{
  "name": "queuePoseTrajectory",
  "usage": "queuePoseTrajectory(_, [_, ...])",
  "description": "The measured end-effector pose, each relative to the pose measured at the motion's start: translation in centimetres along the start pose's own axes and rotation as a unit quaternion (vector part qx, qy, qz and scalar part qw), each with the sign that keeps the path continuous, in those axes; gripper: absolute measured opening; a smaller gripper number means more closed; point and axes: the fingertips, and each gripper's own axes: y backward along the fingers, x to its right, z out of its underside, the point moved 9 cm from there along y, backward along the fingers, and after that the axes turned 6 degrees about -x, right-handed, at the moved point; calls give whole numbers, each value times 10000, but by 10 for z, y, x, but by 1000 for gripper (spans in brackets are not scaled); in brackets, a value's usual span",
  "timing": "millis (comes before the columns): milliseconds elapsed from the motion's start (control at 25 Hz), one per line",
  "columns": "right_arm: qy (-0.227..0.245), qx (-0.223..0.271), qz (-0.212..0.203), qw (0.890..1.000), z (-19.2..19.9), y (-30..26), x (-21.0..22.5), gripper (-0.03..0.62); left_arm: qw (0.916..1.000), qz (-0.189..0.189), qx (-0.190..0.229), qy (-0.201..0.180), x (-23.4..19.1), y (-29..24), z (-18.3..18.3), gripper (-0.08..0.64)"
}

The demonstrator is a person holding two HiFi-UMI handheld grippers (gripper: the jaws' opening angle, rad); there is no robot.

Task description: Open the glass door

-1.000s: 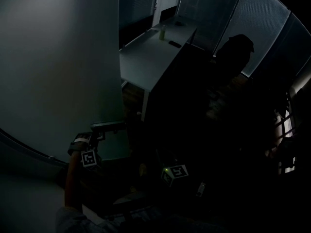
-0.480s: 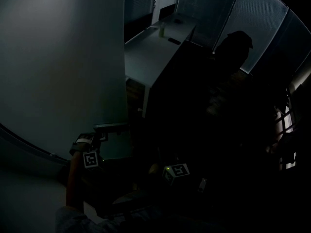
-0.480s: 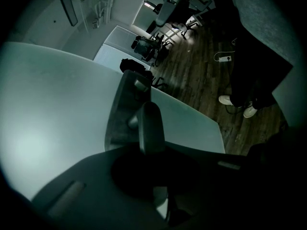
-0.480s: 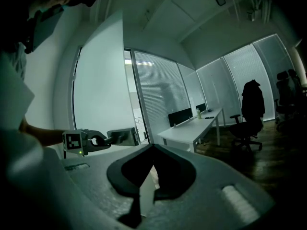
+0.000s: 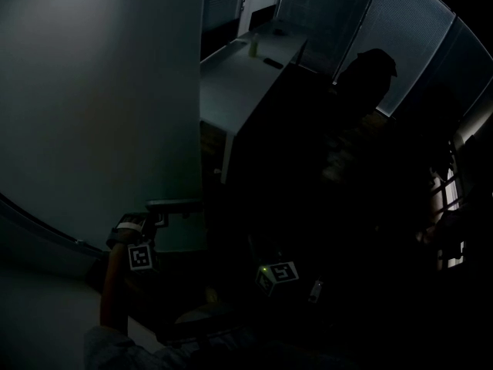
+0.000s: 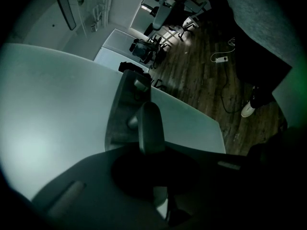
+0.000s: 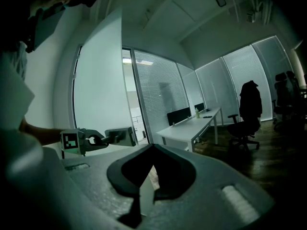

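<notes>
Head view: in a dim office the tall frosted glass door (image 5: 100, 106) fills the left of my picture, its free edge standing ahead of a white desk (image 5: 243, 72). My left gripper (image 5: 163, 211) reaches nearly level from the forearm (image 5: 114, 291) to the dark handle fitting (image 5: 183, 204) on that edge. Of the other tool only the right gripper's marker cube (image 5: 279, 271) shows, low in the gloom and well apart from the door. I judge the panel heavy, stiff and slow to start, its smooth face offering no purchase and its edge liable to chip, so the metal fitting is the place to work it, with a steady level pull. Left gripper view: the left gripper (image 6: 151, 116) has its jaws drawn fully together with nothing between them. The dark finger lies against the grey handle fitting (image 6: 122, 114), which is clamped on the glass door (image 6: 53, 128); wood floor lies beyond. I cannot tell whether it hooks the fitting or only rests there. Right gripper view: the right gripper (image 7: 151, 152) points almost level into the room, jaws apparently closed and empty. It looks past the glass door (image 7: 98, 80) at the left gripper (image 7: 103, 139) meeting the handle fitting (image 7: 120, 136), with the desk (image 7: 192, 128) and a chair (image 7: 249, 109) behind.
</notes>
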Motion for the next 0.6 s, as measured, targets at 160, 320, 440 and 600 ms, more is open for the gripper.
queuePoseTrajectory(160, [-60,-17,95,9999,11,2,2,1,10000,3,75,-8,7,2,3,3])
queuePoseTrajectory(320, [-121,-59,174,9998,16,8,3,2,9999,6,105,-24,11,6,3,3])
queuePoseTrajectory(440, [-139,-17,259,9996,22,15,2,2,9999,-1,131,-52,16,11,4,3])
queuePoseTrajectory(600, [-260,10,361,9990,27,30,-1,2,9998,67,165,-69,25,23,1,5])
